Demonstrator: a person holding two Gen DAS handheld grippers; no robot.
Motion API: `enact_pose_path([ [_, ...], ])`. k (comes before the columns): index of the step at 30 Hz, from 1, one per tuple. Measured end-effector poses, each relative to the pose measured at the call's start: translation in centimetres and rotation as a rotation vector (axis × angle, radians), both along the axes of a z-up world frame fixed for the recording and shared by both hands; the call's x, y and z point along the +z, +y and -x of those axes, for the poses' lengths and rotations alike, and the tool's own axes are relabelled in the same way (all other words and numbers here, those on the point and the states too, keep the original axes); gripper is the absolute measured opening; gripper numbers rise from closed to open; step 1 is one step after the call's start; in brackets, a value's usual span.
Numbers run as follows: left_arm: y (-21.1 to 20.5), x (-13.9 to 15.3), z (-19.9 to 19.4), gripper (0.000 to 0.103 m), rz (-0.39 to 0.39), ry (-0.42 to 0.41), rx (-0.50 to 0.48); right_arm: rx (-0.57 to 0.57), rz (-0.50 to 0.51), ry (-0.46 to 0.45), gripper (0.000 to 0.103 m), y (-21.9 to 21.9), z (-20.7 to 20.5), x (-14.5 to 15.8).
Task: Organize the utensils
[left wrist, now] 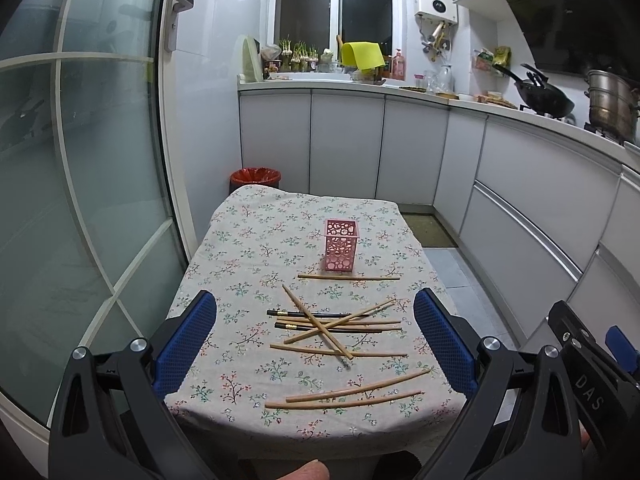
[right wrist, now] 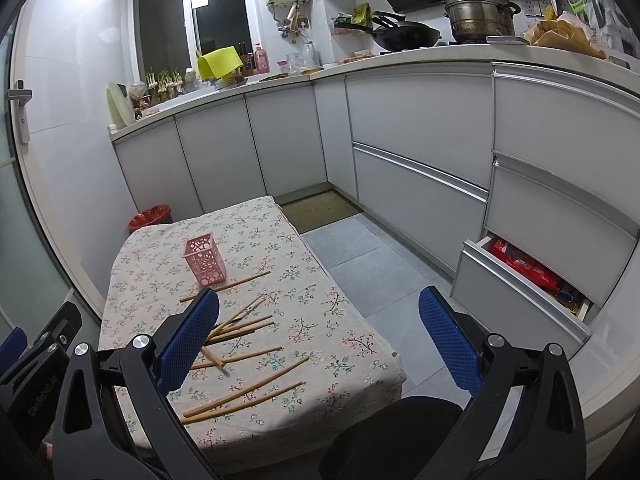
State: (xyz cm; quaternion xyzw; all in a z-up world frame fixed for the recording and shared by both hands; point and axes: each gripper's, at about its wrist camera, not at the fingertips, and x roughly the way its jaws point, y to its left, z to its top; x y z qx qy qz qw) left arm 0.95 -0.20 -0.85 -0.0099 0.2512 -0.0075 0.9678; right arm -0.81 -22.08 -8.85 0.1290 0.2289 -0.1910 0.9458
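On the cloth-covered worktop [left wrist: 248, 240] a pink holder [left wrist: 341, 245] stands upright behind scattered chopsticks [left wrist: 336, 324], while the left gripper [left wrist: 316, 332] and right gripper [right wrist: 320, 332] hover above its near edge, fingers spread wide and empty

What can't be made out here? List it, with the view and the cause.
- Inside of the pink holder: both views, its walls hide the bottom.
- Chopstick pile: right wrist view, the right gripper finger covers its near ends.
- Open drawer contents: right wrist view, too small.
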Motion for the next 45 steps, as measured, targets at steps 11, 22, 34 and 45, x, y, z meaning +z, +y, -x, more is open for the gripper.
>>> enact_pose_path([
  [11, 0.31, -0.03, -0.1, 0.096, 0.004, 0.0, 0.009, -0.004, 0.003, 0.004, 0.096, -0.02, 0.07, 0.07],
  [22, 0.47, -0.28, -0.08, 0.096, 0.004, 0.008, 0.008, -0.004, -0.002, 0.009, 0.096, -0.21, 0.24, -0.22],
  [34, 0.6, -0.44, -0.18, 0.096, 0.003, 0.017, 0.009, -0.004, -0.004, 0.019, 0.096, -0.29, 0.22, -0.43],
  [45, 0.61, -0.74, -0.58, 0.096, -0.004, 0.028, 0.007, -0.005, -0.006, 0.031, 0.096, -0.36, -0.22, -0.37],
])
